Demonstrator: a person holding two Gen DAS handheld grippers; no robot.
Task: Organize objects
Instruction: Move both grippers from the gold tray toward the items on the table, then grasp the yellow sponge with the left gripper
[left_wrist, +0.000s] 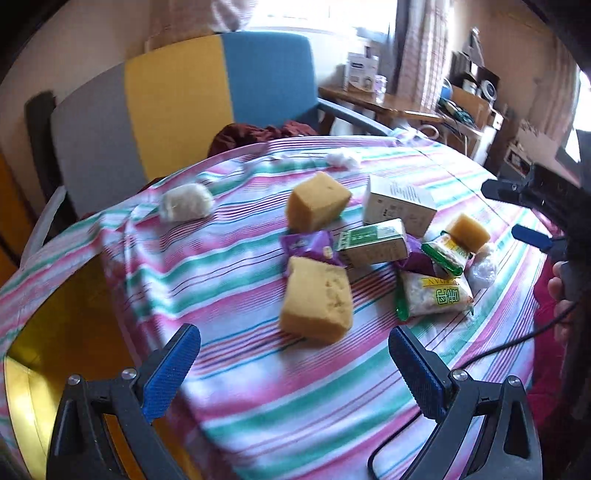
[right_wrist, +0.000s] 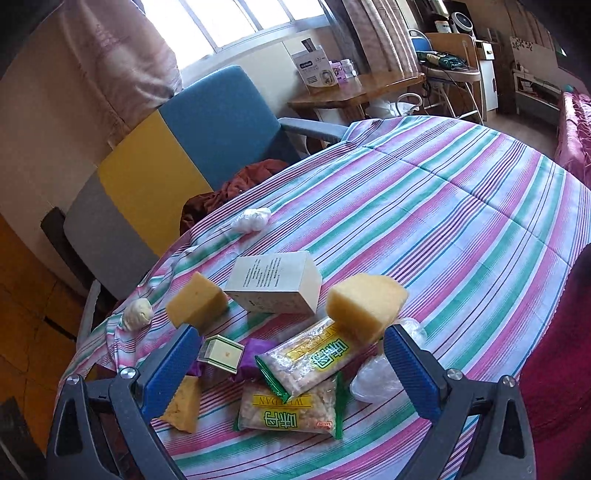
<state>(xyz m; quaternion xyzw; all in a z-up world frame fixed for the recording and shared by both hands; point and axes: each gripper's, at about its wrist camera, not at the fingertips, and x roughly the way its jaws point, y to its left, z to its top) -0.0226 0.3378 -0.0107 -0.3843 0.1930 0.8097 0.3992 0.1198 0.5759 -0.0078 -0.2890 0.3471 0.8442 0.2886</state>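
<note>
A pile of objects lies on the striped tablecloth (left_wrist: 258, 398). Three yellow sponge blocks: a near one (left_wrist: 316, 301) (right_wrist: 183, 404), a far one (left_wrist: 317, 201) (right_wrist: 197, 304) and one on the right (left_wrist: 467, 230) (right_wrist: 365, 308). Two green snack packs (right_wrist: 291, 410) (right_wrist: 314, 360), a white box (left_wrist: 399, 206) (right_wrist: 275, 282), a small green box (left_wrist: 375, 242) (right_wrist: 221, 352) and purple wrappers (left_wrist: 308, 247) lie among them. My left gripper (left_wrist: 293, 363) is open and empty, just short of the near sponge. My right gripper (right_wrist: 290, 363) is open and empty above the snack packs; it also shows at the left wrist view's right edge (left_wrist: 517, 210).
White wads lie on the cloth: one at the left (left_wrist: 186, 203) (right_wrist: 137, 314), one at the far edge (left_wrist: 341, 158) (right_wrist: 251, 219), clear plastic at the right (right_wrist: 376, 376). A blue, yellow and grey chair (left_wrist: 184, 96) with a maroon cloth (right_wrist: 236, 192) stands behind the table. A wooden desk (right_wrist: 354, 92) stands by the window.
</note>
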